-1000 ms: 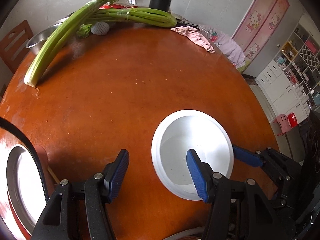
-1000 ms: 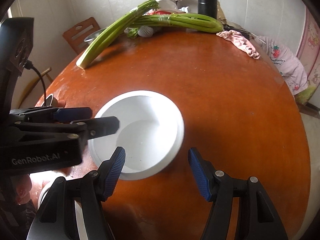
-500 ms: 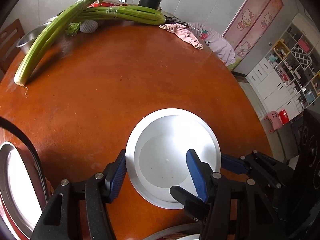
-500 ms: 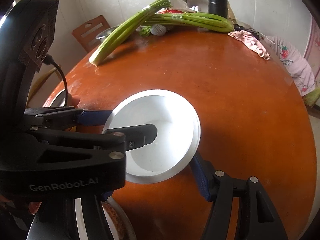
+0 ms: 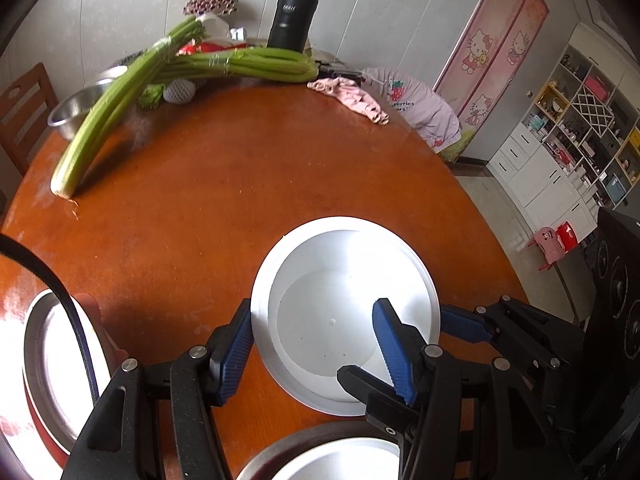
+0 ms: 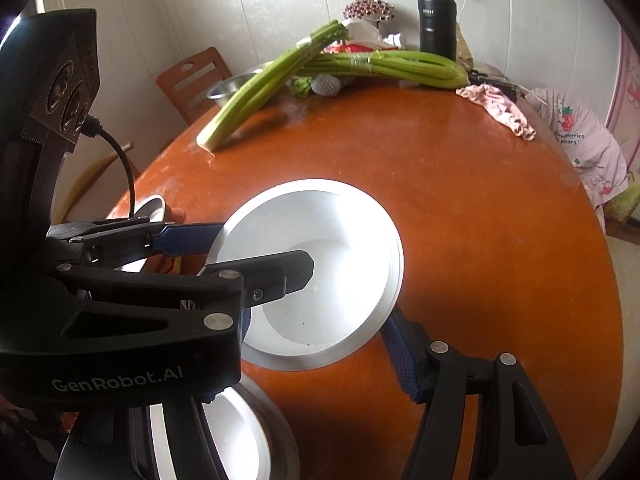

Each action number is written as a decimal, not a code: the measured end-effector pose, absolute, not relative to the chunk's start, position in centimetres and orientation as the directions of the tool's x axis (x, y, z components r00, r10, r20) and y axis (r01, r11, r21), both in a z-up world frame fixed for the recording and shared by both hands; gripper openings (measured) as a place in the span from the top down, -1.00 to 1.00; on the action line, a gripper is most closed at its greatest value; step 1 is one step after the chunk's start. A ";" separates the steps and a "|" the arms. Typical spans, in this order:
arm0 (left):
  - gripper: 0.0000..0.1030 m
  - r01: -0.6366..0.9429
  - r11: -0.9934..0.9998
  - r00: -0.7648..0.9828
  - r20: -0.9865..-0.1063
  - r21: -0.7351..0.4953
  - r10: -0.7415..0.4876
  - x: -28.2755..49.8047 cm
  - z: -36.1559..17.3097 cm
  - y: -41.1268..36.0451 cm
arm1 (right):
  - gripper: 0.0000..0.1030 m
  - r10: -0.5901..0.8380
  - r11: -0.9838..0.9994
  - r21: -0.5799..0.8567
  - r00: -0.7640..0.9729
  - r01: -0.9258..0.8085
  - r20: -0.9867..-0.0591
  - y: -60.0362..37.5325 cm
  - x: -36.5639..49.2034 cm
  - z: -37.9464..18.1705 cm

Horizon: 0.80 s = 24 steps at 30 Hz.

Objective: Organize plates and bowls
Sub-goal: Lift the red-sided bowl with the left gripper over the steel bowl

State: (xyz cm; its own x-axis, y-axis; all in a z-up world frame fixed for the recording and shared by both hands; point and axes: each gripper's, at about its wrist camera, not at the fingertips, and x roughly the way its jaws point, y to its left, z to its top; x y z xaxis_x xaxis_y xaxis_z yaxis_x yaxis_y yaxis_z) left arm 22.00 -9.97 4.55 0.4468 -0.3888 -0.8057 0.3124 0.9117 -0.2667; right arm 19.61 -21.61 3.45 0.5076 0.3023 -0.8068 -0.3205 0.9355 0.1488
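Bowl-carrying is going on with both tools at once: the white bowl (image 5: 340, 280) is hanging just above the brown table (image 5: 240, 200), casting a shadow beneath itself, and neither tool is clenching it. The left gripper (image 5: 316, 312) is standing half open with its jaws straddling the bowl's left wall, one blue pad touching the outside of the rim and the other reaching inside the bowl without visibly touching it. The right gripper (image 6: 320, 332) is likewise standing unclenched across the bowl's right wall, its outer pad lying against the rim from outside. Judging by this, the person is squeezing the bowl between the two outer pads, probably because it is too wide for one pair of jaws. A steel dish (image 5: 280, 452) with a white plate in it is waiting just on the near side of the bowl, a likely place for stacking; a second steel dish (image 5: 32, 360) is sitting well to the bowl's left, and celery (image 5: 112, 112) is lying far beyond it. Compared with a second ago, the bowl is no longer resting flat on the table, the left pad has closed in on the rim, and the right gripper has come round its side.
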 end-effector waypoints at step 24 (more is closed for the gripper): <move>-0.14 0.318 0.922 0.551 -0.749 -0.220 -0.368 13.8 9.1 -8.3 | -0.31 0.322 0.920 0.099 0.588 -0.379 -0.742 -20.0 11.9 8.1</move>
